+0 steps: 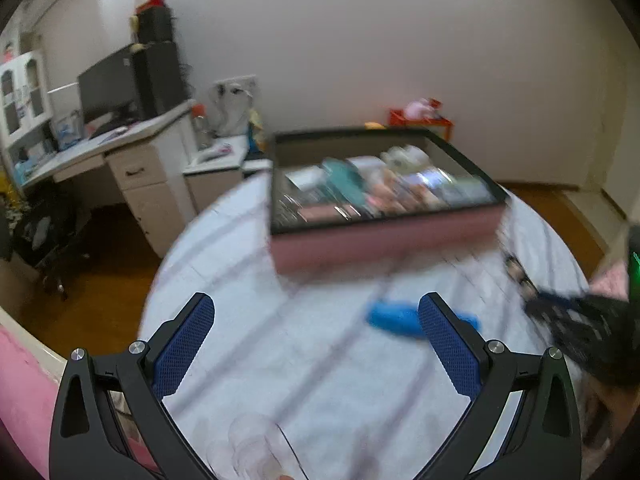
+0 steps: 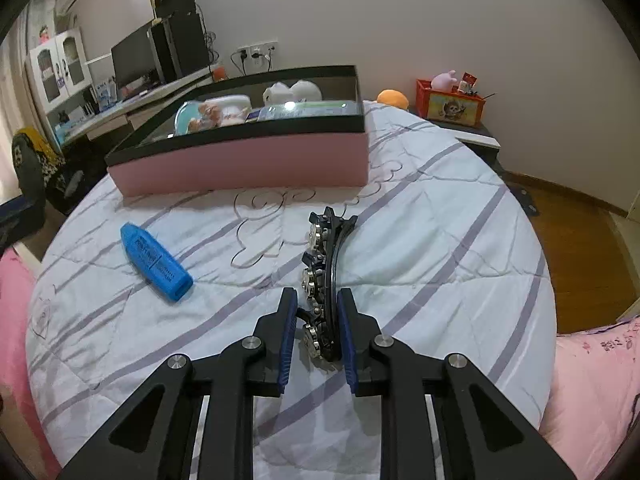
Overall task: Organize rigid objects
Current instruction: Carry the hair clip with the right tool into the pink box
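The right gripper (image 2: 317, 298) has its blue-padded fingers (image 2: 346, 332) pressed in from both sides on the near end of a black hair clip (image 2: 326, 280) studded with round silver ornaments, so it grips the clip; the clip runs away from the gripper, its far tip pointing toward the pink box (image 2: 248, 160), though whether its underside touches the striped bedspread (image 2: 440, 240) cannot be told. The left gripper (image 1: 316, 312) hangs above the same bedspread with its two fingers spread wide and nothing between them. Seen from the left wrist, which is blurred by motion, a blue case (image 1: 394, 318) lies in front of the pink box, partly hidden behind the gripper's right finger. In the right wrist view that blue case sits on the bedspread in front of the box's left half, well apart from the clip. The pink box, rimmed in black, rests on the bed farther back and holds an assortment of small items, several white and one teal. Beyond the box stand a desk (image 2: 120, 114) with a dark monitor (image 2: 132, 60).
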`<act>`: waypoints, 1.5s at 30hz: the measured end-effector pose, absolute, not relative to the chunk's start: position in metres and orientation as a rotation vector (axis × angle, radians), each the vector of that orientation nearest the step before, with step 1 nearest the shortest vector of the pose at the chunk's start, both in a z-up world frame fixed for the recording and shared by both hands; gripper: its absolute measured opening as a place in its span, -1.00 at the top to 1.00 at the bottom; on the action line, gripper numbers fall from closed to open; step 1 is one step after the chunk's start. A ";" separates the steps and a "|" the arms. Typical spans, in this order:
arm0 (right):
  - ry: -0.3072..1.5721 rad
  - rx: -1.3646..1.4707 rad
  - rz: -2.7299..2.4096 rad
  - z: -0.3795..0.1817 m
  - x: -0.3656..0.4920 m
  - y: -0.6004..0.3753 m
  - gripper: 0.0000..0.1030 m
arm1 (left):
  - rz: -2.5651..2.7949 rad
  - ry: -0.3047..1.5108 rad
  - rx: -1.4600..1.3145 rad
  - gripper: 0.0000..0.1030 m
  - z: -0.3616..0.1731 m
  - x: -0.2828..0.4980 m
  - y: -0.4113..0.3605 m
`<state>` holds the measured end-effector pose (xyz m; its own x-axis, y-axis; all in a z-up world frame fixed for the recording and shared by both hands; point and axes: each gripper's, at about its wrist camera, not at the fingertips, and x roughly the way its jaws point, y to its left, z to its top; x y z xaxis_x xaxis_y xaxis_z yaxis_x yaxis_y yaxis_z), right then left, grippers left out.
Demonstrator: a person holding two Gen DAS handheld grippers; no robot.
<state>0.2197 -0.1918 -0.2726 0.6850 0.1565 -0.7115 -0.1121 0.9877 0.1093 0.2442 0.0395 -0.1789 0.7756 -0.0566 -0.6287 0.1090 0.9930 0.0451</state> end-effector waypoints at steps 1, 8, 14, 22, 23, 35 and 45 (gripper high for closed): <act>0.803 0.061 0.150 -0.273 0.222 -0.195 0.60 | -0.069 0.672 0.061 -1.00 -0.177 0.260 0.047; 0.792 0.093 0.082 -0.273 0.240 -0.221 0.60 | -0.002 0.742 0.025 -0.92 -0.186 0.344 0.069; 0.814 0.100 0.040 -0.272 0.262 -0.241 0.60 | 0.013 0.849 0.079 -0.25 -0.210 0.392 0.064; 0.851 0.081 0.026 -0.274 0.285 -0.251 0.61 | -0.051 0.898 0.066 0.65 -0.227 0.410 0.061; 0.853 0.079 0.027 -0.274 0.287 -0.251 0.60 | -0.059 0.899 0.060 0.68 -0.228 0.411 0.062; 0.814 0.073 0.016 -0.264 0.289 -0.253 0.64 | -0.085 0.894 0.052 0.84 -0.230 0.414 0.062; 0.701 0.021 0.027 -0.201 0.302 -0.239 0.64 | -0.084 0.896 0.056 0.83 -0.230 0.414 0.062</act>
<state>0.3024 -0.2386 -0.2007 0.7642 0.0318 -0.6442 -0.0175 0.9994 0.0287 0.4139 0.0617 -0.2298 0.6216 -0.0499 -0.7817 0.0965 0.9952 0.0133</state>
